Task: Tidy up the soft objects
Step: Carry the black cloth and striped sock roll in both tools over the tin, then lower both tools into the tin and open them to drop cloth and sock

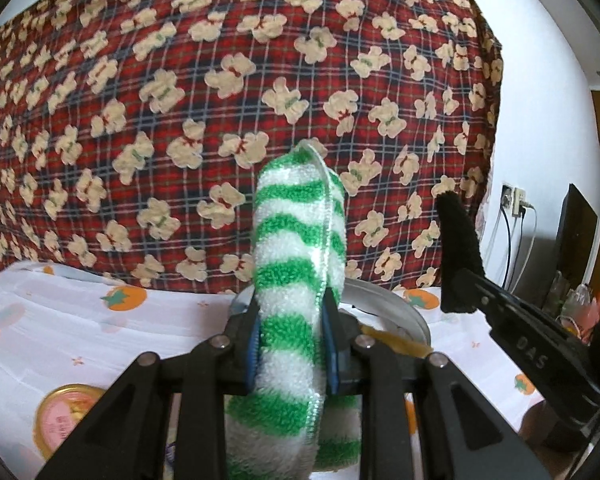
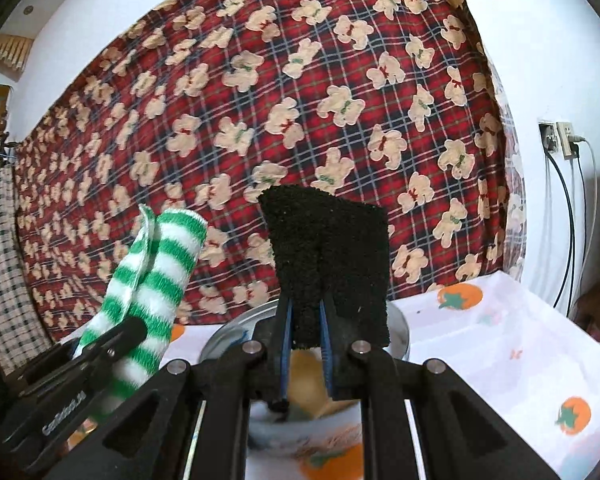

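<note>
Grippers first. Left gripper (image 1: 293, 344): both blue-padded fingers (image 1: 253, 354) are clamped on a green-and-white striped fuzzy cloth (image 1: 296, 248), folded lengthwise, with a thin translucent edge seam running up its right side. The cloth stands upright out of the jaws and its lower end hangs below them. Right gripper (image 2: 305, 346): its fingers are closed tight on a black fuzzy cloth (image 2: 328, 256), which rises above the jaws as a broad, roughly square flap, with a portion draped over the right finger.

Each tool appears in the other's view. In the left wrist view the right gripper enters from the right edge, carrying the black cloth upright. In the right wrist view the left gripper enters from the lower left with the striped cloth leaning toward the upper right. The two cloths are held apart, side by side, above the table.

Below and just ahead of both tools sits a round metal bowl (image 1: 414, 318) on a white tablecloth (image 1: 60, 320) printed with orange persimmons. A round tin with a pink label (image 1: 66, 416) lies at the lower left of the left wrist view.

Behind the table hangs a red plaid blanket (image 1: 220, 80) patterned with cream bears. To its right, a white wall carries a socket with plugged cables (image 2: 560, 140).
</note>
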The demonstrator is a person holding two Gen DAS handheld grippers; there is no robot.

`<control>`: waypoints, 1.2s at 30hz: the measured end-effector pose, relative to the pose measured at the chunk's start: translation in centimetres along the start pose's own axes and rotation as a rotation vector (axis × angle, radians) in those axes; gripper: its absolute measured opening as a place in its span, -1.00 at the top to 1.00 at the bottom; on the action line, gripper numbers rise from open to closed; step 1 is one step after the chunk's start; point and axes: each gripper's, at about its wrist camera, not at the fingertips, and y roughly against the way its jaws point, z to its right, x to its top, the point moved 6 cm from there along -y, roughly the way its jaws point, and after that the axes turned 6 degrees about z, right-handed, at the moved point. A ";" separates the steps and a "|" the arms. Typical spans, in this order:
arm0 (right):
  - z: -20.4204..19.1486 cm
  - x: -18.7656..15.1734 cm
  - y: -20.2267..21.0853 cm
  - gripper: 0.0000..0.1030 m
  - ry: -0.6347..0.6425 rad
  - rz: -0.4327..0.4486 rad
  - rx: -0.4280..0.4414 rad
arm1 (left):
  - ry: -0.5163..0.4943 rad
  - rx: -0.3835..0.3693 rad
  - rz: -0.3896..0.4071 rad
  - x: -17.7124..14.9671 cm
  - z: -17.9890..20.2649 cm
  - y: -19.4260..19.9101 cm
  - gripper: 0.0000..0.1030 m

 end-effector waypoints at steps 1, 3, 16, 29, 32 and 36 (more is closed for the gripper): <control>0.3 0.1 -0.7 0.73 0.005 -0.002 -0.010 | 0.003 -0.003 -0.006 -0.1 0.3 -0.7 0.55; 0.7 0.1 -1.8 0.73 0.010 -0.011 -0.021 | 0.002 -0.002 -0.017 -0.2 0.7 -1.9 0.55; 3.8 -1.8 -8.8 0.73 -0.003 -0.131 -0.067 | 0.011 0.027 -0.099 -1.6 2.3 -8.7 0.55; 4.6 -5.1 -12.7 0.73 0.015 -0.287 -0.055 | -0.046 0.063 -0.122 -3.3 3.8 -11.4 0.55; 4.5 -5.5 -13.0 0.73 0.026 -0.308 -0.054 | -0.053 0.055 -0.121 -3.8 4.0 -11.9 0.55; 4.3 -5.9 -13.2 0.72 0.037 -0.323 -0.047 | -0.059 0.047 -0.146 -4.5 3.8 -12.6 0.55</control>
